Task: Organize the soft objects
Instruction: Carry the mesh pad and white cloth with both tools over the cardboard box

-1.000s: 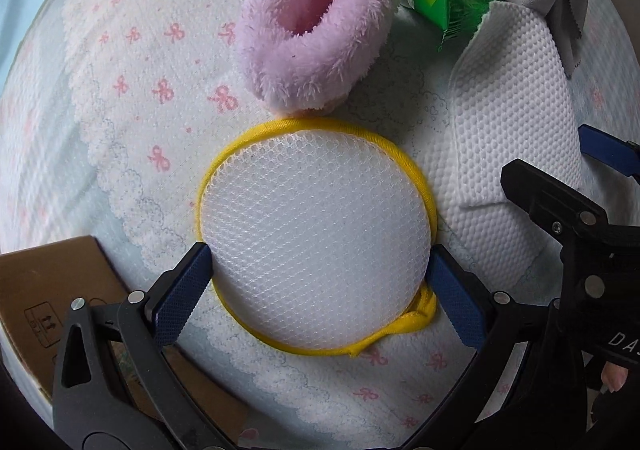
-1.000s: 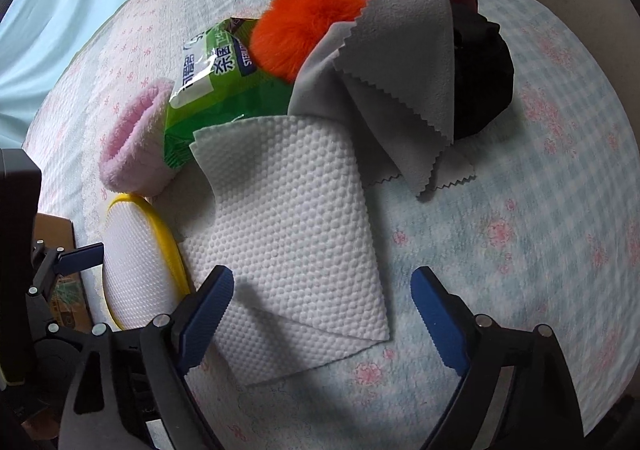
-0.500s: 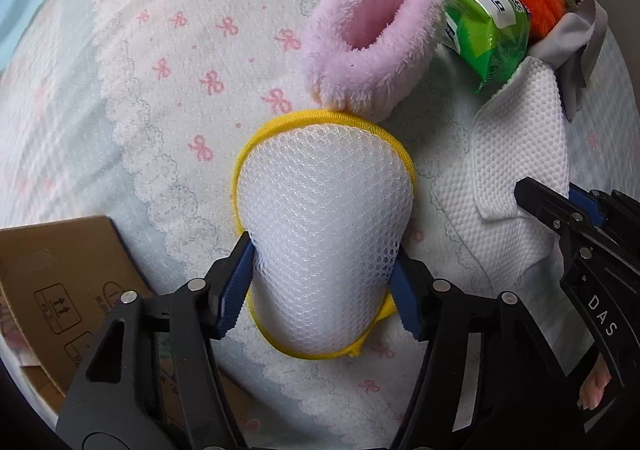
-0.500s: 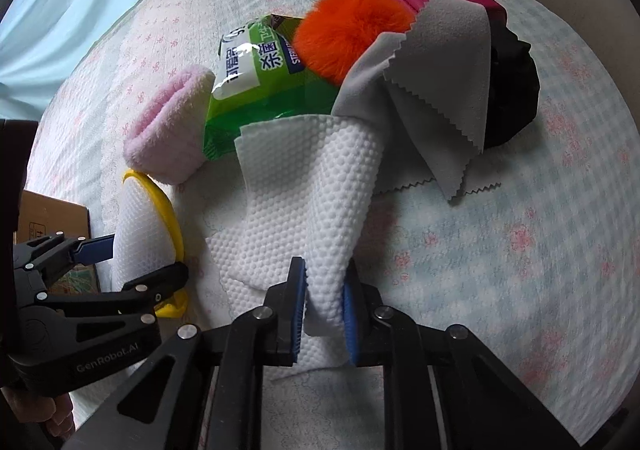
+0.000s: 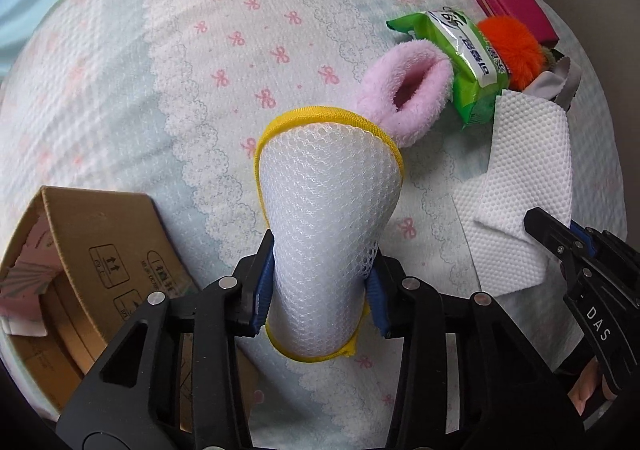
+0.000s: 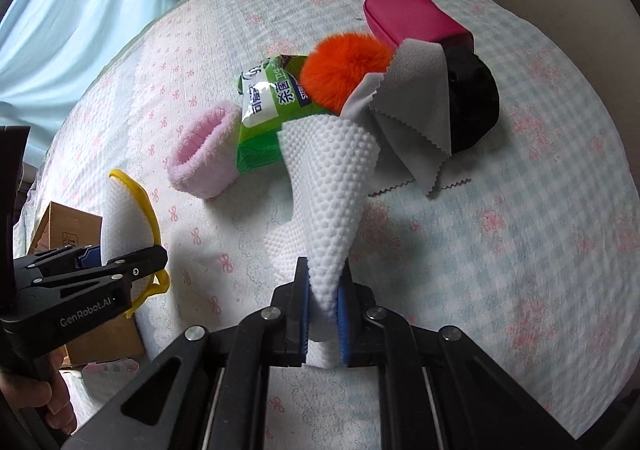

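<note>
My left gripper [image 5: 320,282] is shut on a white mesh pouch with a yellow rim [image 5: 328,194], squeezed narrow and lifted off the bedspread; it also shows in the right wrist view [image 6: 120,226]. My right gripper [image 6: 323,306] is shut on a white dimpled cloth [image 6: 336,186], pulled up into a cone; it also shows in the left wrist view [image 5: 524,170]. A pink fuzzy cuff [image 5: 408,90], a green wipes pack [image 5: 472,62], an orange pompom [image 6: 344,70], a grey cloth [image 6: 416,110] and a black soft item [image 6: 472,102] lie clustered behind.
An open cardboard box [image 5: 80,274] sits at the lower left beside the bed edge. A magenta case [image 6: 416,18] lies at the back of the pile. The bedspread [image 5: 200,50] with pink bows stretches to the left. A blue curtain [image 6: 80,10] hangs at the far left.
Both grippers closed: the left squeezed the mesh pouch and the right pinched the dimpled cloth. Both have lifted and drawn back, and the pile looks farther away.
</note>
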Tool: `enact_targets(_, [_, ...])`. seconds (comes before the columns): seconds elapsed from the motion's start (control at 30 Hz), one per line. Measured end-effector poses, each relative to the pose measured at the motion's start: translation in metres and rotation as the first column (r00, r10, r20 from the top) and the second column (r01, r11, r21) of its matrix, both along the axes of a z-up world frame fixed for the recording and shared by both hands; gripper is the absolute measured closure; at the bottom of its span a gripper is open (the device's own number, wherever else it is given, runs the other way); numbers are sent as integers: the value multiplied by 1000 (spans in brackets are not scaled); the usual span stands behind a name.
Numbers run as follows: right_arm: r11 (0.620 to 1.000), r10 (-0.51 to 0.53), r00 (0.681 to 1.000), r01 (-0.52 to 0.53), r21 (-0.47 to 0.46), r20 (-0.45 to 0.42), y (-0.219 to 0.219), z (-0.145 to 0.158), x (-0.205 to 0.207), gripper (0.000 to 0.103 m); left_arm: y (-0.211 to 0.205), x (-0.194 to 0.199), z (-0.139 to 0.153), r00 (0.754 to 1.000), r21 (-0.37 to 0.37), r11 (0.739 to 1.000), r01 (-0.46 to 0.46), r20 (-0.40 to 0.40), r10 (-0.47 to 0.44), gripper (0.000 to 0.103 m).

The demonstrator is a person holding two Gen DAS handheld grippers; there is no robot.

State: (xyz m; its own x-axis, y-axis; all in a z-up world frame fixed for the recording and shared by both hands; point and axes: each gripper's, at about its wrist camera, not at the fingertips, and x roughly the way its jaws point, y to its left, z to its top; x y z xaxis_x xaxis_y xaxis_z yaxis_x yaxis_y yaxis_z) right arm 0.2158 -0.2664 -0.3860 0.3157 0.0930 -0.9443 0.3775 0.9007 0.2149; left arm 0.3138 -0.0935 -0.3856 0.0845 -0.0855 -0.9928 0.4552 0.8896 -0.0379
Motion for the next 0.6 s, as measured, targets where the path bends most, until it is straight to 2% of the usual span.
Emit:
enact_targets(0.27, [998,28,997,-24,-53,77,4,68,-26,93,16,-34,68,995,-60,997,-41,85,46,67])
enact_targets(0.3, [998,37,995,-31,-61,89,10,74,-29,93,5,-38,67,993,-70,996,-52,101,59,67])
enact_targets(0.47, [990,108,984,-94,-103,144,22,129,-31,93,14,-47,122,976,-131,983,-129,158,149,67])
enact_targets(0.6, [977,187,965,-164,-136,182,51,171,-31,93,37,-52,162,956,-178,969,-172,208,208,67])
